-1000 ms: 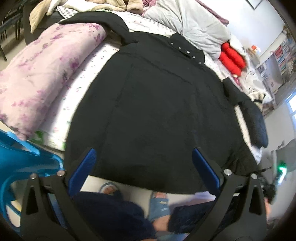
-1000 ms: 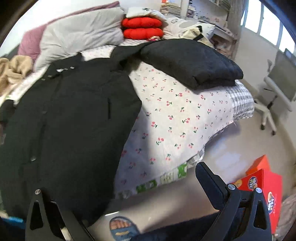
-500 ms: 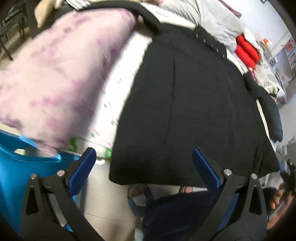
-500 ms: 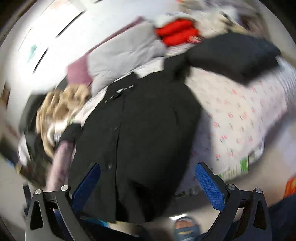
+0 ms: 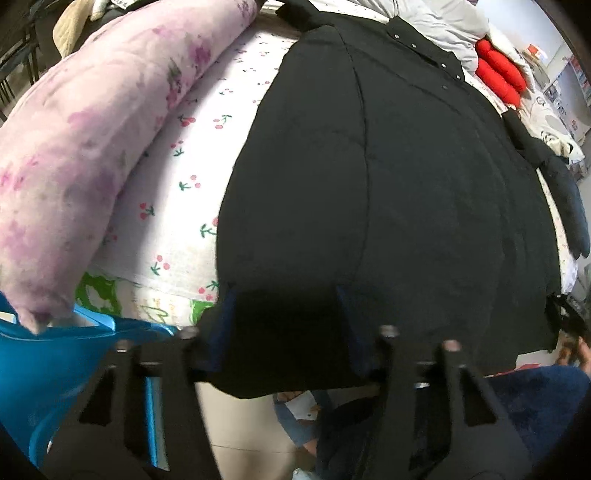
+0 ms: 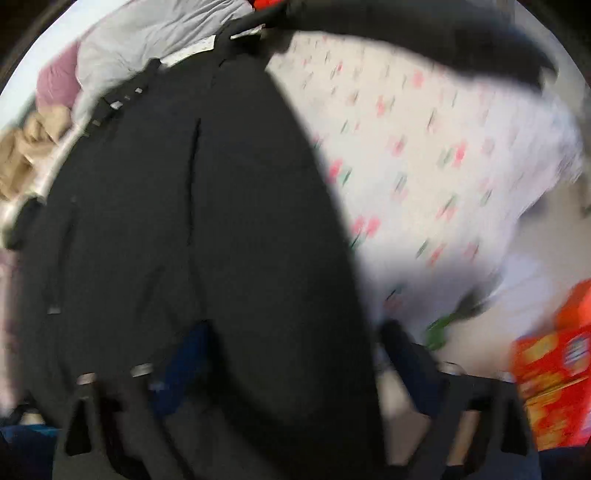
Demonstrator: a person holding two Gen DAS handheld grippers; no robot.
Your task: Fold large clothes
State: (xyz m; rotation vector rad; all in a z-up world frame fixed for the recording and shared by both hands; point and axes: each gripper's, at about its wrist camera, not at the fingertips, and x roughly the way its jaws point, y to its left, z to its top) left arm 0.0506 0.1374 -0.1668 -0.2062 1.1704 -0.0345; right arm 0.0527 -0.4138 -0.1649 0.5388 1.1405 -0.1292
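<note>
A large black coat (image 5: 388,192) lies spread flat on a bed with a cherry-print sheet (image 5: 184,177), its hem hanging over the near edge. My left gripper (image 5: 286,332) is at the coat's lower left hem corner, its blue-padded fingers partly closed with the black fabric between them. In the right wrist view, which is blurred, the coat (image 6: 184,221) fills the left half and my right gripper (image 6: 295,362) straddles its lower right hem, fingers still wide. A sleeve (image 6: 424,40) stretches across the top right.
A rolled purple floral quilt (image 5: 92,140) lies along the bed's left side. A blue plastic chair (image 5: 48,369) stands at the lower left. Grey duvet (image 5: 443,22) and red cushions (image 5: 498,74) lie at the head. An orange-red box (image 6: 554,369) sits on the floor.
Both grippers have moved in low onto the coat's hem. The left gripper's fingers have narrowed around the hem corner. The right gripper swung left over the coat's edge.
</note>
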